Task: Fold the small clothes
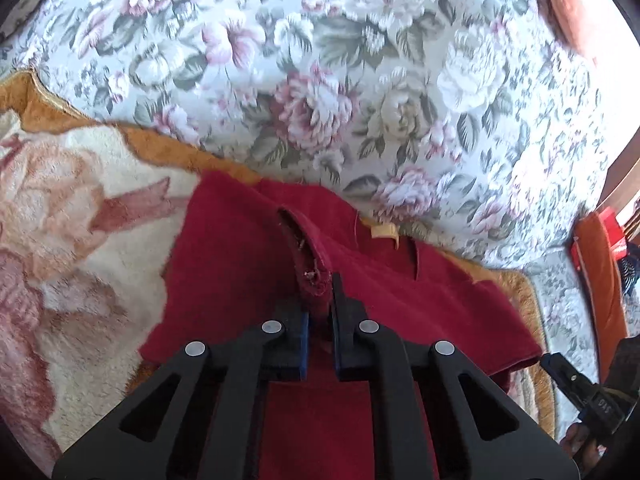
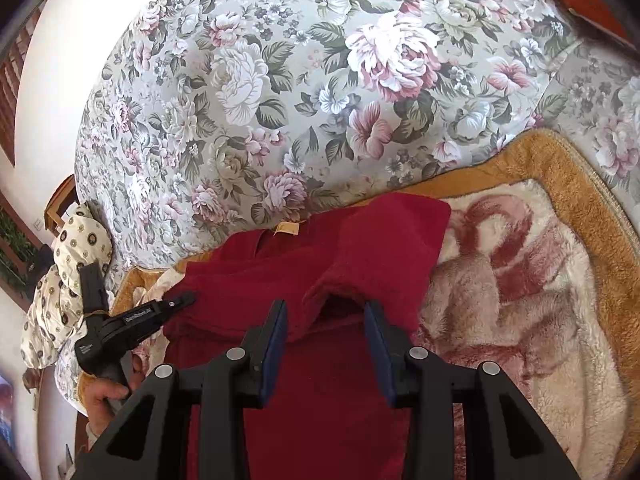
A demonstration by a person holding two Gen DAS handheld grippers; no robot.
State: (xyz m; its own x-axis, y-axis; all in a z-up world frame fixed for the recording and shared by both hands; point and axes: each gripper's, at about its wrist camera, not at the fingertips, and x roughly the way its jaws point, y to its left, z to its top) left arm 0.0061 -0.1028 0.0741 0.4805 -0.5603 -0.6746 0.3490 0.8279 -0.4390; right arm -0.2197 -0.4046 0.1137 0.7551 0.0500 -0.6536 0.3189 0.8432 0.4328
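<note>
Left tongs [image 1: 320, 312] tight on red garment [image 1: 400, 300]; right tongs [image 2: 326, 332] half-open, empty.

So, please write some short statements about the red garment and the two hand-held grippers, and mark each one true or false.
1. The left hand-held gripper is shut on a fold of the red garment. True.
2. The right hand-held gripper is clamped shut. False: its jaws stand apart.
3. The garment lies on a plush blanket. True.
4. The garment is blue. False: it is dark red.
</note>
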